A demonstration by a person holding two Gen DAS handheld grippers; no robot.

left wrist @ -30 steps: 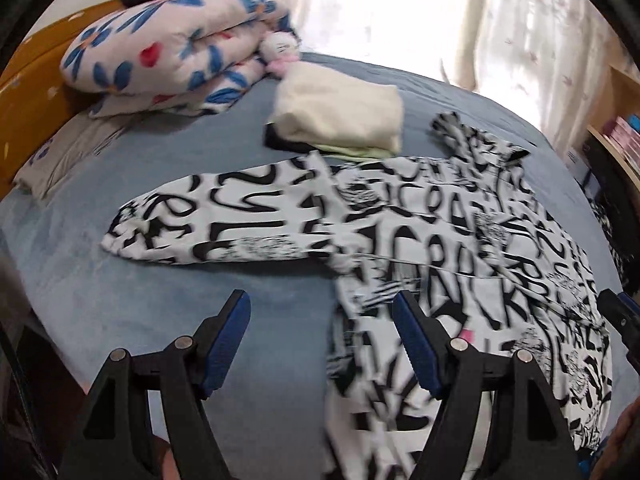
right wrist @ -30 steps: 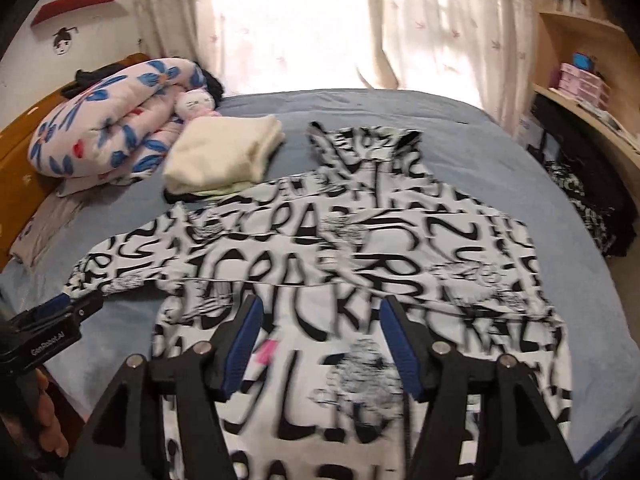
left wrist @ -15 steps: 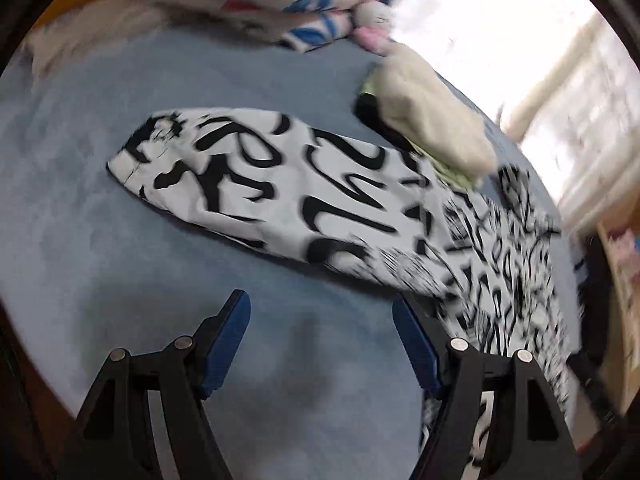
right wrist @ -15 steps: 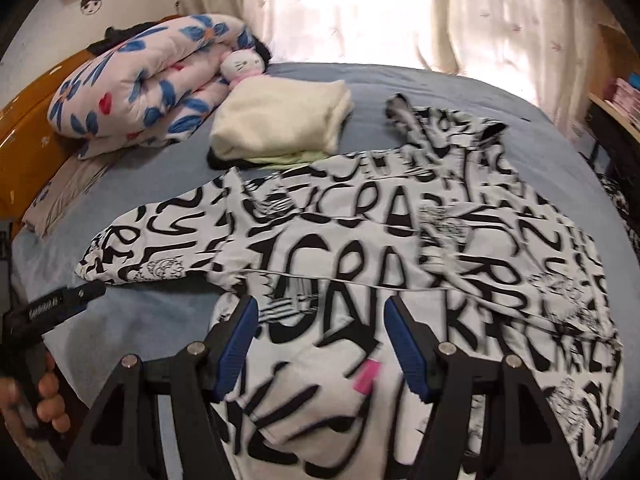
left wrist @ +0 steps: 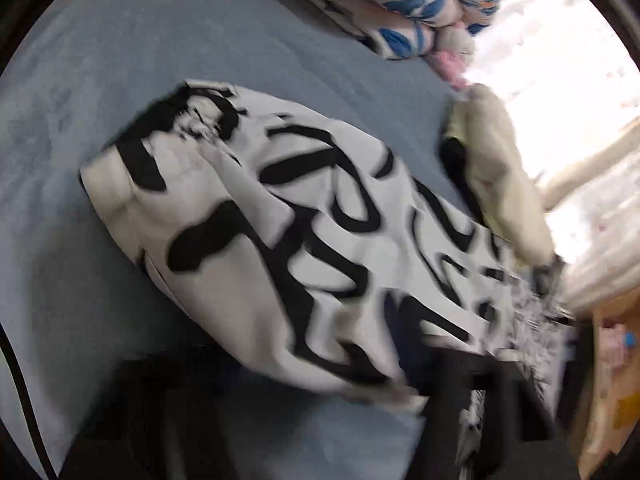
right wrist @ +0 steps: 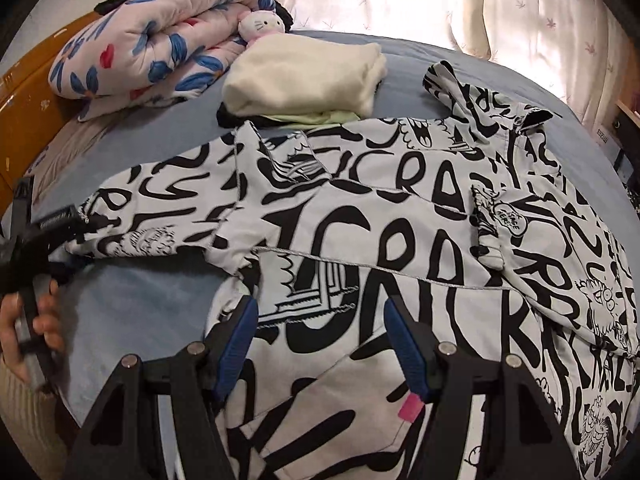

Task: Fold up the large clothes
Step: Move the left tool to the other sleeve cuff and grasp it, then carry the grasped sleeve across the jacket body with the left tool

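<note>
Hovering low over the bed, the right gripper (right wrist: 318, 340) is released, its blue pads wide apart with nothing pinched between them. Directly under it lies the lower body of the black-and-white lettered hoodie (right wrist: 400, 240), spread flat on the blue bed (right wrist: 140, 300), with a small pink tag (right wrist: 410, 412) at about five o'clock from the gripper.

Out at nine o'clock, the left gripper (right wrist: 72, 220), held in a person's hand (right wrist: 28, 332), sits right at the cuff end of the hoodie's outstretched sleeve (right wrist: 160, 208). Its jaws have just been closing. Its own camera is badly smeared; the sleeve's edge appears to run between the fingers, but I cannot tell whether the pads actually bite the cloth.

The hood (right wrist: 472, 96) lies at one o'clock. A folded cream garment (right wrist: 304, 80) touches the hoodie's shoulder at eleven o'clock, with a flowered quilt (right wrist: 152, 40) and a plush toy (right wrist: 258, 24) beyond.

The step looks like bringing this sleeve across the chest. To do it well, the left gripper should take both layers of the cuff, lift only enough to clear the bed, and carry it toward three o'clock, keeping the fold line at the shoulder seam. The right gripper could pin the body so it does not drag, and the sleeve should stay clear of the cream pile.
</note>
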